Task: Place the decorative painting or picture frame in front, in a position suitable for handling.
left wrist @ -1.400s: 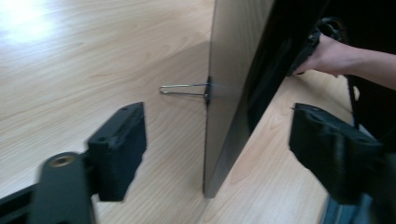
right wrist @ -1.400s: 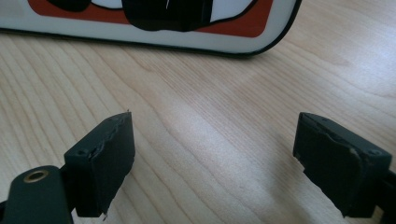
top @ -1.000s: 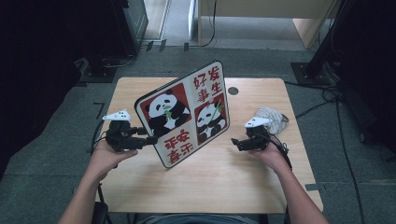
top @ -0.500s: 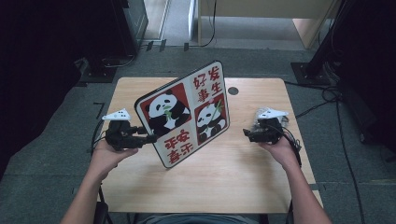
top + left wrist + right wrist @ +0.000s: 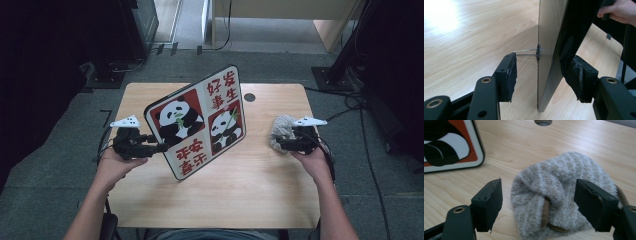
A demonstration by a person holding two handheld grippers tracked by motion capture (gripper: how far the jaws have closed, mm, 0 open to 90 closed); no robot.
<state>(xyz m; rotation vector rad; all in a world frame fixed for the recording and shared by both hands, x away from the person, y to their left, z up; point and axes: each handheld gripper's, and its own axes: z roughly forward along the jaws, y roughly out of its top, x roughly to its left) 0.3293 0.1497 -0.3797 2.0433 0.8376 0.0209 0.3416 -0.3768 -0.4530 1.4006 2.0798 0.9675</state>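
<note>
Jaws on the left gripper (image 5: pixel 159 147) sit on both sides of the board's edge. They have just been closing in. In the left gripper view the right pad is against the dark picture side of the board, while a small gap shows between the left pad and the plain back, so I cannot tell if the grip is tight. Jaws on the right gripper (image 5: pixel 278 144) stand apart around the fluffy thing. They have just been closing too, but the pads do not touch it.

One big wooden desk (image 5: pixel 250 200) holds it all. It is light brown with a small round hole (image 5: pixel 249 97) near the far edge.

One big panda board (image 5: pixel 200 120) stands tilted on the middle of the desk, its low edge resting on the wood. It is flat and square with round corners and a black rim. It has four squares. Two are red with a black and white panda in each. Two are white with red writing. A thin wire stand (image 5: pixel 525 51) sticks out of its back.

One small fluffy grey thing (image 5: pixel 564 192) lies on the right side of the desk, well apart from the board. It looks soft and woolly, with a brown ring peeking out.

Two hands hold the two grippers.
</note>
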